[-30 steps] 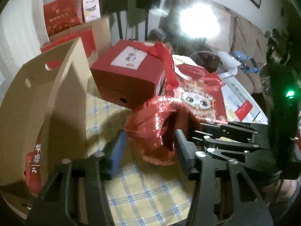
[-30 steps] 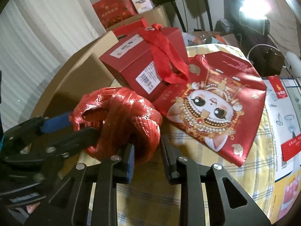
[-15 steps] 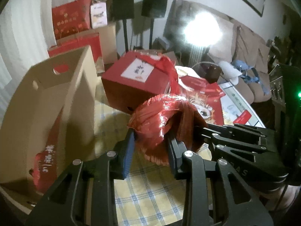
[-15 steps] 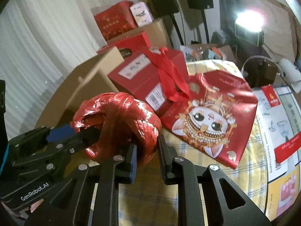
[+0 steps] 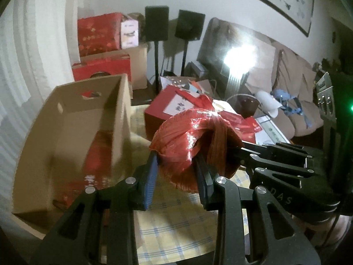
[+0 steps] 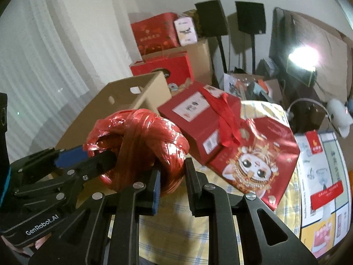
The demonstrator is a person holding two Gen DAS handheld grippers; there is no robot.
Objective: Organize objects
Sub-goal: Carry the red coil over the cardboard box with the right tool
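Red twine bundle (image 5: 194, 145), cardboard box (image 5: 72, 137) seemingly holding red packet (image 5: 97, 163)

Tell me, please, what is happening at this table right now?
A person with a gripper in each hand is tidying. Both the left gripper and the right gripper are clamped on one red twine roll, holding it above the checked tablecloth. An open cardboard box stands just beside it, with a red gift box and a red bag lying behind.
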